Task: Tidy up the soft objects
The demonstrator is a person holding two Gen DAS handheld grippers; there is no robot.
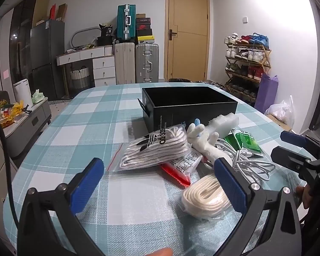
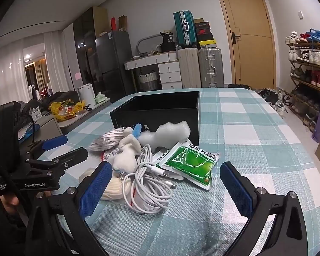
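- Both claws wide open, nothing held: left gripper hovering low over the near edge of the pile, right gripper poised just above the white cable.
- Soft goods heaped together on the checked tablecloth, just in front of the open black box, which looks empty and ready.
- Bagged striped laces on the left of the heap, cream laces in clear film nearest, right beside the left claw's right-hand finger.
- Risk one: slippery plastic bags. A pinch on the film alone likely to slide off and drop the bundle short of the box.
- Risk two: tangle. Cable loops lying over the plush toy and touching the green sachet, so a lift of one probably drags the neighbours along or flicks them off the table.
- Risk three: foam piece leaning against the box wall, light enough to be knocked aside by any passing finger.
- Risk four: red packet half buried under a printed white packet, easy to miss or snag.
- Risk five: two claws close together over one small heap, a collision likely if both go in at once.
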